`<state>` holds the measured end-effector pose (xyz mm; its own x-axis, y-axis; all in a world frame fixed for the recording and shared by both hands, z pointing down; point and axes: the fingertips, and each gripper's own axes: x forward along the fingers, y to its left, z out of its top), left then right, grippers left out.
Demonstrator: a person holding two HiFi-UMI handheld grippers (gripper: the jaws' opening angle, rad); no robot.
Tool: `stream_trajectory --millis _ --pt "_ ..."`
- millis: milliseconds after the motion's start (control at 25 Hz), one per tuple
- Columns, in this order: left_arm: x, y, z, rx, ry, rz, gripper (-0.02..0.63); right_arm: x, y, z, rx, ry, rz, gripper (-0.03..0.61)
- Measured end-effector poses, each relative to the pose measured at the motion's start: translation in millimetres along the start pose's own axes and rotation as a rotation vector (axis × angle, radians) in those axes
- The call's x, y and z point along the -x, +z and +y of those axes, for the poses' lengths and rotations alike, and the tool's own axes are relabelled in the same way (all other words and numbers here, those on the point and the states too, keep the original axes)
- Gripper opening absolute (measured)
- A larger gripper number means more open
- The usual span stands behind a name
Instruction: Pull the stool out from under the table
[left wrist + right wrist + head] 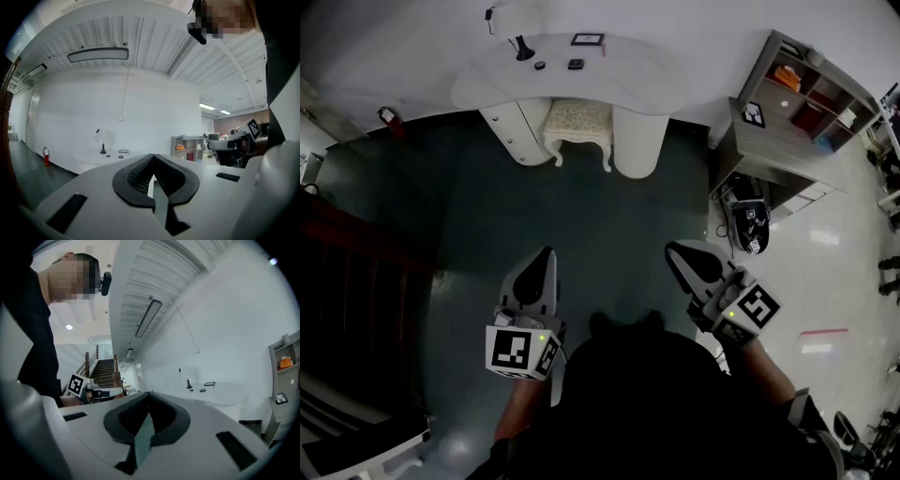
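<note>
The stool (578,122) stands tucked under the white desk (623,73) by the far wall, well apart from both tools. The left tool (546,253) and right tool (671,249) hang over the dark floor (609,230), each closed, with nothing between its jaws.

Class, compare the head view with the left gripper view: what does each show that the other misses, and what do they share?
Only the head view: the stool, partly under the table. Only the left gripper view: the ceiling light overhead. Both: the table, the lamp on it, the shelf unit and the right gripper.
</note>
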<state>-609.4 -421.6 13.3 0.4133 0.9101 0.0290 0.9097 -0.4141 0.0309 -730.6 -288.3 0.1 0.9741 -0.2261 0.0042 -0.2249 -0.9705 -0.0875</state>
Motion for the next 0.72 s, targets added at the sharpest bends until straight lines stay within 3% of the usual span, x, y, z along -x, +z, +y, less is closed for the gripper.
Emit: stream_trajectory --millis 160,440,720 --pt "18 -5 21 0.004 0.015 -0.012 0.012 -26 1 16 -0.087 0.012 -0.025 0.017" --pt "51 -14 69 0.003 0.037 0.002 0.014 -74 -15 41 -0.046 0.009 0.06 0.018" --pt "51 -28 105 0.023 0.052 0.014 0.012 -112 -23 53 -0.092 0.042 0.065 0.018"
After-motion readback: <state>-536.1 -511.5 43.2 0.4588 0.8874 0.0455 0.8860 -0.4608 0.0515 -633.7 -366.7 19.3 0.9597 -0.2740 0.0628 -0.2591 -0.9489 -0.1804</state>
